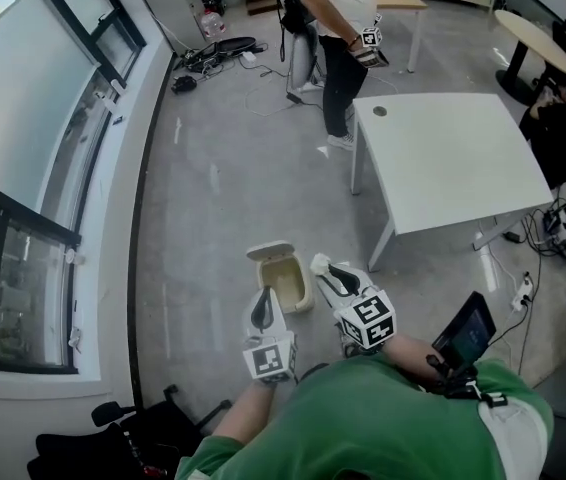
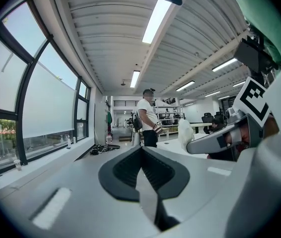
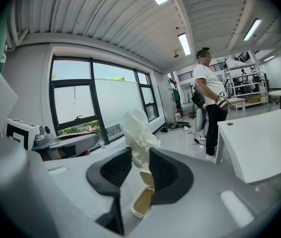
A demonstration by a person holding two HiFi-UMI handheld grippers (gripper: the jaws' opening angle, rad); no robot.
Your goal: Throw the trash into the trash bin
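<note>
Your right gripper (image 3: pixel 140 155) is clamped on a crumpled tissue (image 3: pixel 138 130) near the open trash bin (image 1: pixel 288 286) on the floor (image 1: pixel 213 198); your left gripper (image 2: pixel 141 150) has its jaws together.

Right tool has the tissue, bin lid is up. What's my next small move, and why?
Probably ease the right tool a little leftward, over the trash bin, before releasing. It grips the crumpled tissue and the lid stands open, but in the head view its tip sits at the bin's right rim, not over the opening.
</note>
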